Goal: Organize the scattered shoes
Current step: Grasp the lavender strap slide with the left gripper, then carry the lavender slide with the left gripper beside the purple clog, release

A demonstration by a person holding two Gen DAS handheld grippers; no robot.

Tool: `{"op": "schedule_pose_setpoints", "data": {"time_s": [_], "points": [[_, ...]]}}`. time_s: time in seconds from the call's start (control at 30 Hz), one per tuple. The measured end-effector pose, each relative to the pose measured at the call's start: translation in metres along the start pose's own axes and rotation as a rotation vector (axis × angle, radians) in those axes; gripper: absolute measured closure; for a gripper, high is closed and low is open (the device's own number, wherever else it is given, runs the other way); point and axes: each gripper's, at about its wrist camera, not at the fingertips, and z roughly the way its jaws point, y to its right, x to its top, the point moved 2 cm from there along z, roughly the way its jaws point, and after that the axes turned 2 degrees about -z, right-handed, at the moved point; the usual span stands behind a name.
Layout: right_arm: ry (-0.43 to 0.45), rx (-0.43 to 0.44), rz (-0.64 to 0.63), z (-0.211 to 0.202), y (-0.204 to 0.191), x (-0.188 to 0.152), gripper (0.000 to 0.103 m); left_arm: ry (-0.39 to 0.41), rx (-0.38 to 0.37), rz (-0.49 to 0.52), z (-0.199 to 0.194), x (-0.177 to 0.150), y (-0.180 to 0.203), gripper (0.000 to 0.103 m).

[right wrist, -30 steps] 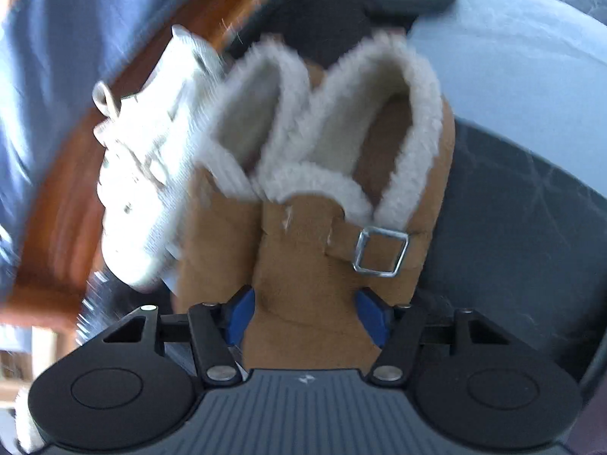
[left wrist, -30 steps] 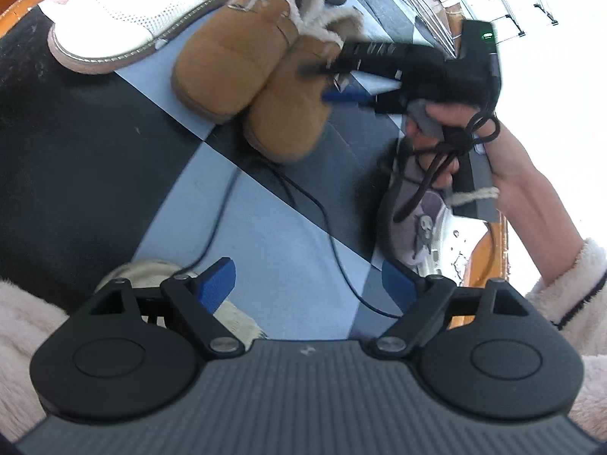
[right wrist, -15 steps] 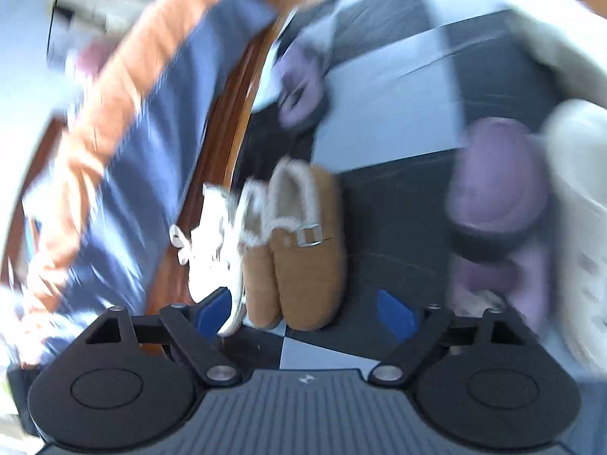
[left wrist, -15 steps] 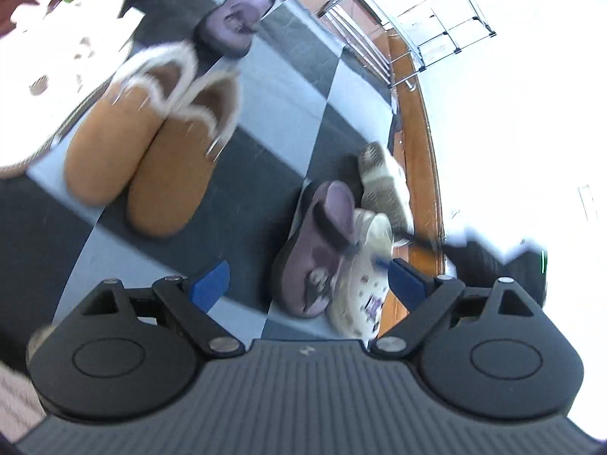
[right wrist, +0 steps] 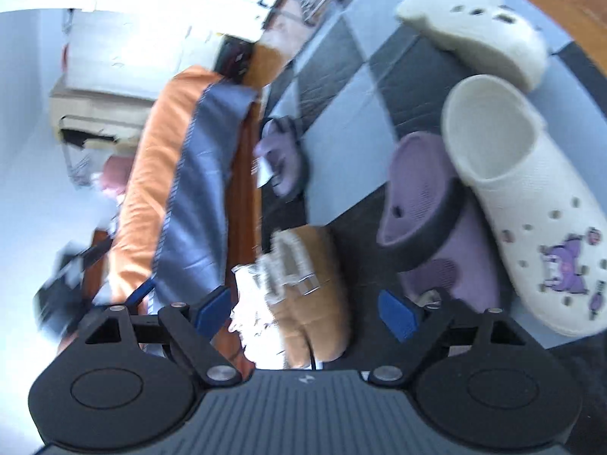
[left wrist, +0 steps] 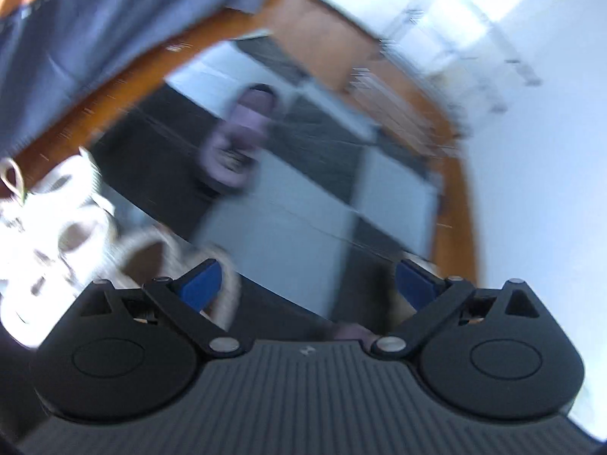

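My left gripper (left wrist: 307, 284) is open and empty above the checkered mat (left wrist: 303, 204). A blurred purple slipper (left wrist: 239, 144) lies ahead of it; a white sneaker (left wrist: 41, 235) and the fleece rim of a tan slipper (left wrist: 151, 242) are at the lower left. My right gripper (right wrist: 305, 309) is open and empty above the tan fleece slippers (right wrist: 307, 284). A purple slipper (right wrist: 428, 204) and a white clog (right wrist: 531, 204) lie to its right, a second white clog (right wrist: 474, 26) beyond, and another purple slipper (right wrist: 282, 159) further off.
A wooden border (left wrist: 459, 197) edges the mat. Blue and orange bedding (right wrist: 182, 189) hangs at the left in the right wrist view, and it also shows in the left wrist view (left wrist: 95, 34). A metal rack (left wrist: 470, 38) stands by the white wall.
Both grippers have swung away from the tan slippers and lifted. The right gripper, close over the slippers a second ago, is now higher. The left view has turned toward the far purple slipper.
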Motion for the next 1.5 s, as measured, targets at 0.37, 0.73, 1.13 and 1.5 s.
{"op": "schedule_pose_setpoints", "data": {"time_s": [0.37,0.73,1.13,1.5], "points": [[-0.045,-0.232,-0.277,0.031,-0.060,0.018,0.015,0.091,0.318,0.375,0.173,0.064,0.007,0.019],[-0.105,-0.365,-0.406,0.064,-0.104,0.024,0.016,0.024,0.283,0.263,0.286,0.117,-0.066,0.049],[-0.212,-0.483,-0.730,0.137,-0.196,0.011,0.016,0.052,0.194,0.101,0.339,0.134,-0.087,0.068],[-0.036,-0.501,-0.568,0.124,-0.206,0.042,0.016,-0.019,-0.073,0.010,0.307,0.098,-0.040,0.091]]}}
